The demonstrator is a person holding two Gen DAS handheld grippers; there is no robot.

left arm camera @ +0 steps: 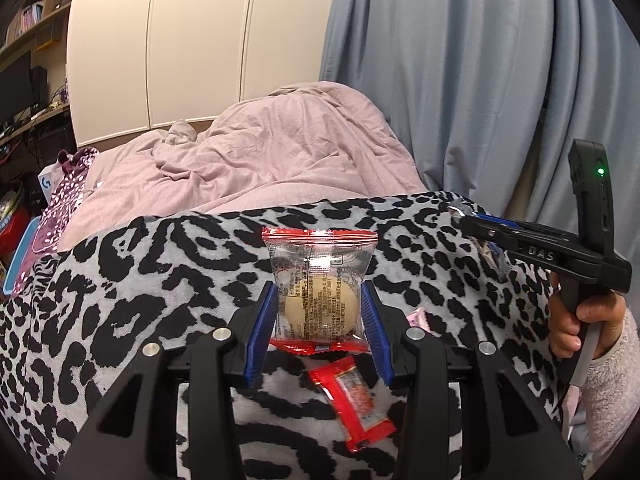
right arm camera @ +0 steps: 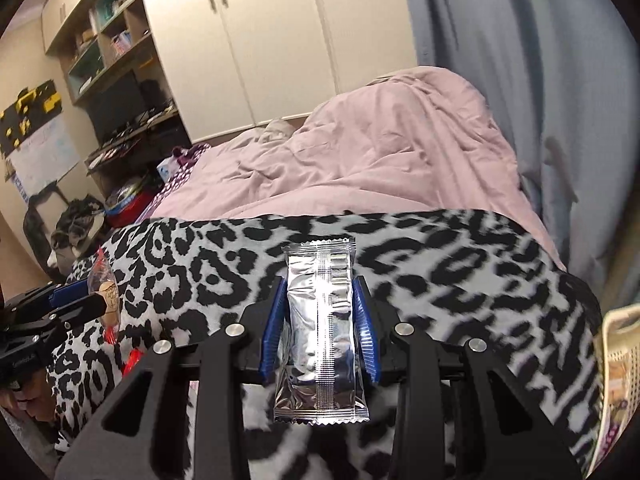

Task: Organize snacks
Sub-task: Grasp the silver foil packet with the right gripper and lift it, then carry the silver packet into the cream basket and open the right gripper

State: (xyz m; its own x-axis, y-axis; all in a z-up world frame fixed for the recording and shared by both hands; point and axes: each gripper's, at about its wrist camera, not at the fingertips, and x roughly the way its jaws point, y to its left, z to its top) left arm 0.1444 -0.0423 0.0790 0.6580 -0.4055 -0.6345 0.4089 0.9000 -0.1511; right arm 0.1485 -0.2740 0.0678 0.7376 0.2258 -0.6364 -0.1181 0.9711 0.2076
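Blue fingers [left arm camera: 266,322] pinch a clear, red-edged packet [left arm camera: 320,280] holding a round, pale snack.

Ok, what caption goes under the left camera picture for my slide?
Left gripper holding a clear red-edged packet with a round pale snack above a leopard-print blanket.

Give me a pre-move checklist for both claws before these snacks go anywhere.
1. Left claw gripping the clear red-edged packet: ok, blue pads press both its sides.
2. Right claw gripping the silver foil packet: ok, pads clamp it upright.
3. Both packets clear of the leopard-print blanket: ok, each is lifted above it.
4. Loose snacks left behind: not ok, a red wrapper lies on the blanket below the left claw.
5. Drop-off container: cannot tell; only part of a cream perforated basket shows at the right edge.
6. Claws apart from each other: ok.
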